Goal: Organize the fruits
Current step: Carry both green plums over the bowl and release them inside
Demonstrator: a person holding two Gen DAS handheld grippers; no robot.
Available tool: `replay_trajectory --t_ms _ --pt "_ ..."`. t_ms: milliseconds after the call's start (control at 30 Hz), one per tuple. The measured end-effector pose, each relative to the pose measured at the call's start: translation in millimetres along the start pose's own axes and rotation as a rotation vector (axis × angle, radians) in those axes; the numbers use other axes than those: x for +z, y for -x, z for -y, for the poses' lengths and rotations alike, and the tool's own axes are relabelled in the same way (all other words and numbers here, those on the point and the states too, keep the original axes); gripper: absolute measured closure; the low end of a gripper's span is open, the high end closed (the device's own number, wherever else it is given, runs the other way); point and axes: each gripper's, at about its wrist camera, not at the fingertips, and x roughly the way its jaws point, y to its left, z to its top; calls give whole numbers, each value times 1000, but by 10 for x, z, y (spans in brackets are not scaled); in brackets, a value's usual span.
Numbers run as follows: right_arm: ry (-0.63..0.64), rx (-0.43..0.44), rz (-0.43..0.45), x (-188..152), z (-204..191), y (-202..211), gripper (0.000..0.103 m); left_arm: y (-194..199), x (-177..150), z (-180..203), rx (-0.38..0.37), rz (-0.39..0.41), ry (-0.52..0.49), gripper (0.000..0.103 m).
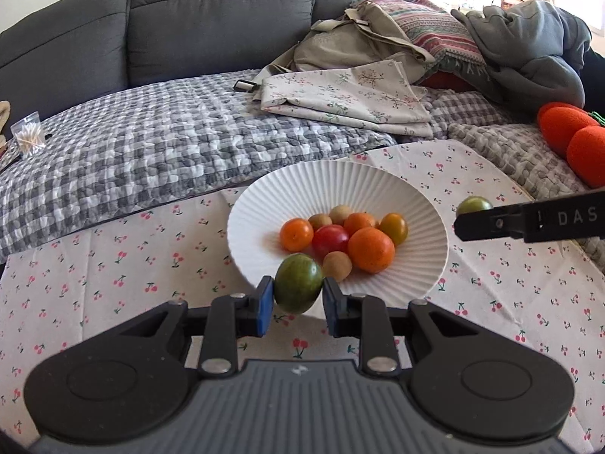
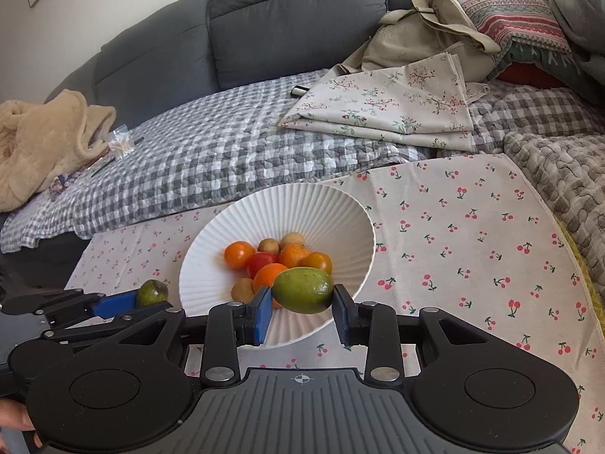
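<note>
A: Both jaws are shut tight. The left gripper (image 1: 295, 300) holds a green tomato (image 1: 298, 283); the right gripper (image 2: 302, 308) holds a green fruit (image 2: 303, 289).

B: Where?

A: Over the near rim of the white bowl (image 2: 211, 234). Many fruits (image 1: 346, 238) are already inside. I think only these two are left.

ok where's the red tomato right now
The red tomato sits in the middle of the fruit pile in the white ribbed bowl, between two orange fruits, just beyond the green fruit held in the left gripper's jaws.
</note>
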Motion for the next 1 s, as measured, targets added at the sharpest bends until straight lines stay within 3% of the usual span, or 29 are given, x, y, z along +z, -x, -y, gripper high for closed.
replay_trajectory --t_ms 333,700,833,1000 --pt "41 -37 -31 -31 -52 -325 70 -396 70 74 -3 -19 -50 77" --pt "70 -55 -40 -82 -106 -459 70 -505 51 24 3 -34 -54 77" --pt "45 -61 -30 -58 -66 -425 68 -474 61 -18 5 -35 -39 64" --pt "-11 -63 -2 23 42 -290 68 -406 73 -106 -2 -33 7 64"
